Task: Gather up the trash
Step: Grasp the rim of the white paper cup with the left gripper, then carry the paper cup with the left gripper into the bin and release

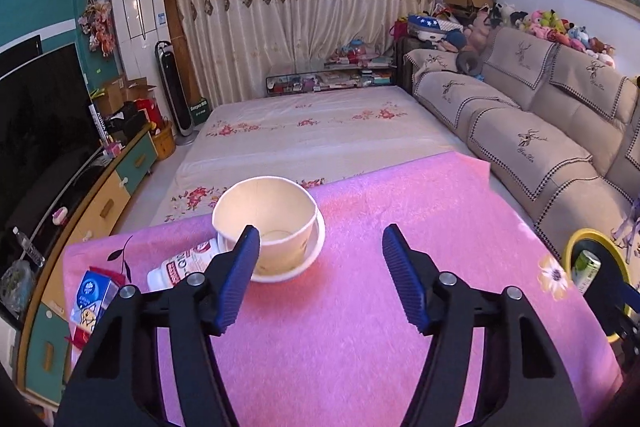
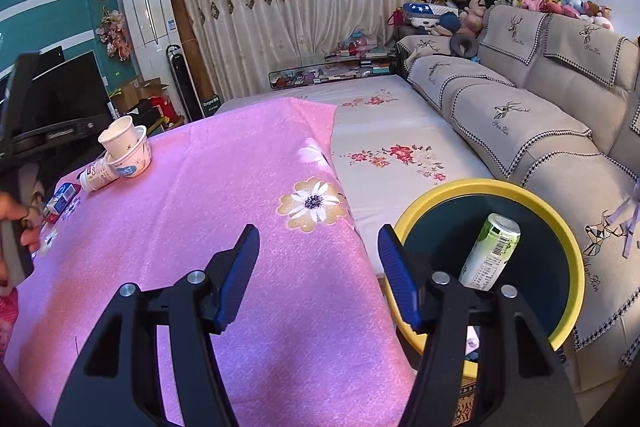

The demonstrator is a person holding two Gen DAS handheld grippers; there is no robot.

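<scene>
Above pink cloth (image 1: 400, 219), both claws gape.

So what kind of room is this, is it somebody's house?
Most likely a family living room. There's a long sofa with stuffed toys lined along its back, a big TV on a low cabinet, and closed curtains across the far wall.

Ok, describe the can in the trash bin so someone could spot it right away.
Find the yellow-rimmed trash bin standing between the pink tablecloth and the sofa. Inside it a slim green and white can leans upright, barcode showing; it is the only trash visible in there.
</scene>
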